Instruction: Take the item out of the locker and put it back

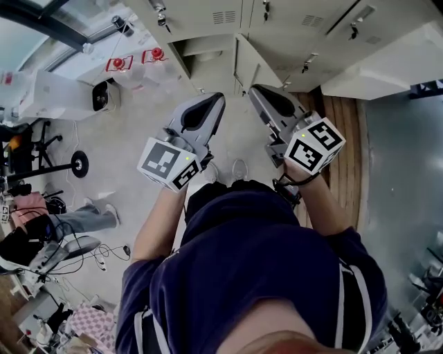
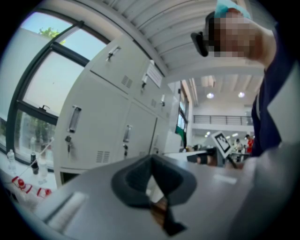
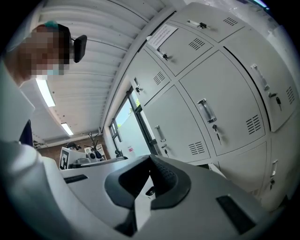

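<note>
White metal lockers (image 1: 208,15) run along the top of the head view. One low compartment (image 1: 208,68) stands open, its door (image 1: 243,63) swung out. No item shows inside it or in either gripper. My left gripper (image 1: 216,98) and right gripper (image 1: 257,90) are held side by side in front of my body, a short way back from the open compartment. Both have their jaws closed tip to tip with nothing between them. The left gripper view shows its jaws (image 2: 151,157) meeting before closed locker doors (image 2: 108,117). So does the right gripper view (image 3: 150,157), with more doors (image 3: 211,93).
Bottles with red labels (image 1: 131,62) and a white box-shaped device (image 1: 69,93) stand on the floor at the left. A person's legs (image 1: 76,220) and cables lie further left. A wooden strip (image 1: 344,124) runs along the right beside a white cabinet (image 1: 387,62).
</note>
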Action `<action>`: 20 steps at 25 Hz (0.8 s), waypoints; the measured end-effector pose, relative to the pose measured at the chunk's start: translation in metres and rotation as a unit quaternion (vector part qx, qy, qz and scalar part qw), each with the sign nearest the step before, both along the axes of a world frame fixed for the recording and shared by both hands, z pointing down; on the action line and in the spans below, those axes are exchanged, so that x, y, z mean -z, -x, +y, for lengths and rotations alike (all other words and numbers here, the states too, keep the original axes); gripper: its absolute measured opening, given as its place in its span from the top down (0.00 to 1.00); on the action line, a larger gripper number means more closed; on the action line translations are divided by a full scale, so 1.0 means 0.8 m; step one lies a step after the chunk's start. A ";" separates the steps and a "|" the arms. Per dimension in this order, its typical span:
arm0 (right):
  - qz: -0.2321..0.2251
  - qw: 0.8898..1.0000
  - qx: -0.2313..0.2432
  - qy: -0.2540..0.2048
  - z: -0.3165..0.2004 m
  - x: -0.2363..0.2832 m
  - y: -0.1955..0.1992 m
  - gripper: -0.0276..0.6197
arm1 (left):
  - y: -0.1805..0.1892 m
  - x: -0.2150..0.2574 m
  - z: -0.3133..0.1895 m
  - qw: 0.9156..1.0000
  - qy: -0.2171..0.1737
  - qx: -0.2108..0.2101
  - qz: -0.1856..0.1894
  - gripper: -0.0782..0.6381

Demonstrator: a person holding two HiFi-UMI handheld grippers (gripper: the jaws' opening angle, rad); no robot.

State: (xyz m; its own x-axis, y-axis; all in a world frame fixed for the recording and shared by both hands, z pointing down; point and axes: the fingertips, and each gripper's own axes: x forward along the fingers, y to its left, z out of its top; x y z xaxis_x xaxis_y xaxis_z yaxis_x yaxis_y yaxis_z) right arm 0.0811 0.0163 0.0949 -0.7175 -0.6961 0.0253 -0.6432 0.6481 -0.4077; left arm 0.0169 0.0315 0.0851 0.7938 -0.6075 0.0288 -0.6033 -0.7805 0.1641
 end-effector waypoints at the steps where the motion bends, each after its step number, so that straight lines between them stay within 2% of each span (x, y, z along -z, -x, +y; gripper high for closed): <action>1: 0.005 1.000 0.000 -0.003 0.004 0.001 0.002 0.95 | 0.002 0.001 0.002 1.000 0.000 -0.002 -0.003 0.89; 8: 0.016 1.000 -0.004 -0.003 0.011 -0.006 0.006 0.95 | 0.015 -0.007 0.001 1.000 0.006 -0.005 -0.012 0.89; 20: 0.036 0.999 -0.003 -0.003 0.015 -0.020 0.001 0.95 | 0.011 -0.015 0.009 1.000 0.009 0.003 -0.012 0.89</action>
State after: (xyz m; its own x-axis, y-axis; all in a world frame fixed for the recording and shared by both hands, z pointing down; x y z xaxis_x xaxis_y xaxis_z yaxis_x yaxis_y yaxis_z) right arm 0.0806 0.0283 0.1106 -0.7093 -0.7012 0.0719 -0.6749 0.6462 -0.3562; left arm 0.0080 0.0387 0.0975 0.7897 -0.6107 0.0584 -0.6110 -0.7744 0.1645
